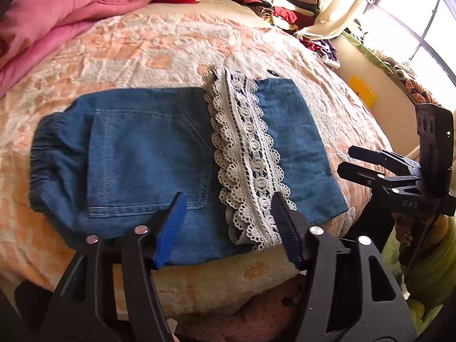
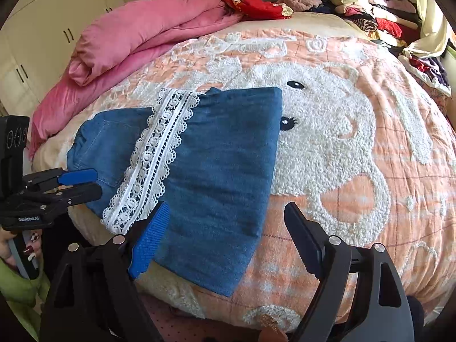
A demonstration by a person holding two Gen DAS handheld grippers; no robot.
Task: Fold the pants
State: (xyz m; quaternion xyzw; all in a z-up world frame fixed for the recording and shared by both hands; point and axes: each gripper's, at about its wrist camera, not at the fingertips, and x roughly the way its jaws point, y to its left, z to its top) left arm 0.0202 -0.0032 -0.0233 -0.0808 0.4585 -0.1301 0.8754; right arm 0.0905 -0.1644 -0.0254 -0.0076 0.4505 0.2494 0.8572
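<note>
Pants (image 1: 148,154) folded on bed (image 1: 159,45), both grippers open.

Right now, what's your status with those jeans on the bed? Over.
Left hand-held gripper and right hand-held gripper open, nothing between fingers. Blue denim pants with white lace trim folded flat on peach blanket. Nothing in the way.

A: Left view, pants (image 1: 148,154)?
B: Folded denim, flat on the bedspread (image 1: 159,48); lace trim (image 1: 250,165) crosses them.
A: Left gripper (image 1: 228,228)?
B: Above the pants' near edge, jaws apart, nothing between. Right gripper (image 1: 346,161) just right of the pants.
</note>
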